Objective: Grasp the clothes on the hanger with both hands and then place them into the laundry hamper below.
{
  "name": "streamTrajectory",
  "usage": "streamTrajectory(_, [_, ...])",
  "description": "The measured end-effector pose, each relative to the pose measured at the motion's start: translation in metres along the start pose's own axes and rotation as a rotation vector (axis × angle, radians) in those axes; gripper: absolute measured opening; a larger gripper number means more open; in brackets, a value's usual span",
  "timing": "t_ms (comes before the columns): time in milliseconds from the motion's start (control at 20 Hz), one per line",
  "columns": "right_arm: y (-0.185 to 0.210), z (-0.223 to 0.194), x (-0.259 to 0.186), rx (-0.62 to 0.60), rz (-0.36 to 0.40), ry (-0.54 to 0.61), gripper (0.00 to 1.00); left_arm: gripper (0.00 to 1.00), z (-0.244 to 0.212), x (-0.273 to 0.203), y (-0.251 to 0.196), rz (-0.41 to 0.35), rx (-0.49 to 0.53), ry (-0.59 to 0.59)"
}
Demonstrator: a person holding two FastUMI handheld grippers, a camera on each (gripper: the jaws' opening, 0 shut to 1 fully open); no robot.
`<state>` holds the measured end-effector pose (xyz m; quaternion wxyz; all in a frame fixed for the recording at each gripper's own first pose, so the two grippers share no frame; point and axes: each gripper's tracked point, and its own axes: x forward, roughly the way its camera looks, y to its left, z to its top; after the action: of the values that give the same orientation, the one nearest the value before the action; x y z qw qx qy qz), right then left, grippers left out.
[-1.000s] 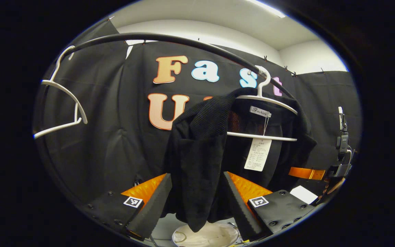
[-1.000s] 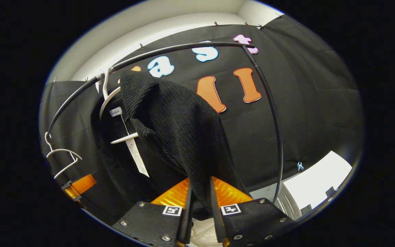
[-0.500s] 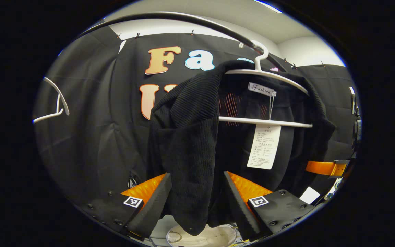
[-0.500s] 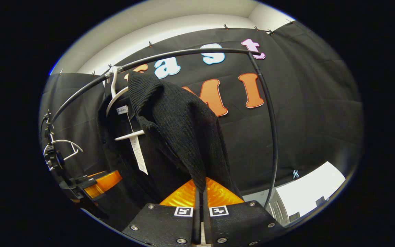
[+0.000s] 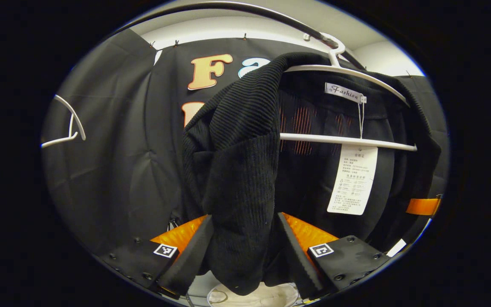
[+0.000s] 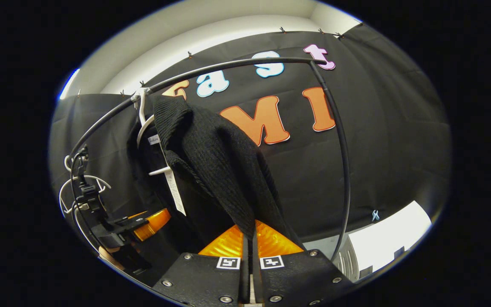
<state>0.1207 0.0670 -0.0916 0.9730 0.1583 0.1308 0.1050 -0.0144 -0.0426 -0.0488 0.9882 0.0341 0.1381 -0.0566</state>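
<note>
Under the black rail (image 6: pixel 245 64), the right gripper (image 6: pixel 249 273) pinches the cardigan (image 6: pixel 220 162); the left gripper (image 5: pixel 245 251) straddles it, open.

A black ribbed knit garment (image 5: pixel 245 170) is draped over a white hanger (image 5: pixel 348 140) hooked on a dark rail (image 6: pixel 228 68); a paper tag (image 5: pixel 353 179) is hung inside; the white hamper (image 5: pixel 254 295) is glimpsed directly beneath its hem.

The left gripper (image 5: pixel 242 251) has its fingers spread wide, while the right gripper (image 6: pixel 249 273) is clamped together.
</note>
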Motion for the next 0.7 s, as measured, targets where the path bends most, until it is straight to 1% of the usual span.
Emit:
streamTrajectory(50, [0.0,0.0,-0.001,-0.001,0.007,0.002,0.02,1.0,0.0,-0.001,0.002,0.007,0.005,0.004])
streamTrajectory(150, [-0.002,0.001,-0.004,-0.002,0.016,0.003,0.02,0.84,-0.001,0.0,0.004,0.024,0.009,0.006])
streamTrajectory(200, [-0.003,0.003,-0.005,-0.002,0.018,-0.001,0.02,0.79,0.0,-0.001,0.004,0.026,0.008,0.006])
streamTrajectory(250, [-0.005,0.005,-0.006,-0.002,0.02,-0.004,0.02,0.84,-0.001,0.001,0.005,0.032,0.008,0.004])
streamTrajectory(450, [-0.01,0.013,-0.012,0.001,0.028,-0.013,0.02,0.58,-0.002,0.0,0.007,0.04,0.019,0.009])
streamTrajectory(500, [-0.012,0.016,-0.013,0.0,0.028,-0.016,0.02,0.47,0.0,-0.001,0.009,0.051,0.019,0.005])
streamTrajectory(600, [-0.016,0.021,-0.015,-0.005,0.026,-0.025,0.02,0.27,-0.001,0.001,0.007,0.047,0.009,0.003])
streamTrajectory(700, [-0.02,0.027,-0.019,-0.003,0.024,-0.034,0.02,0.27,-0.001,0.0,0.002,0.023,0.003,0.014])
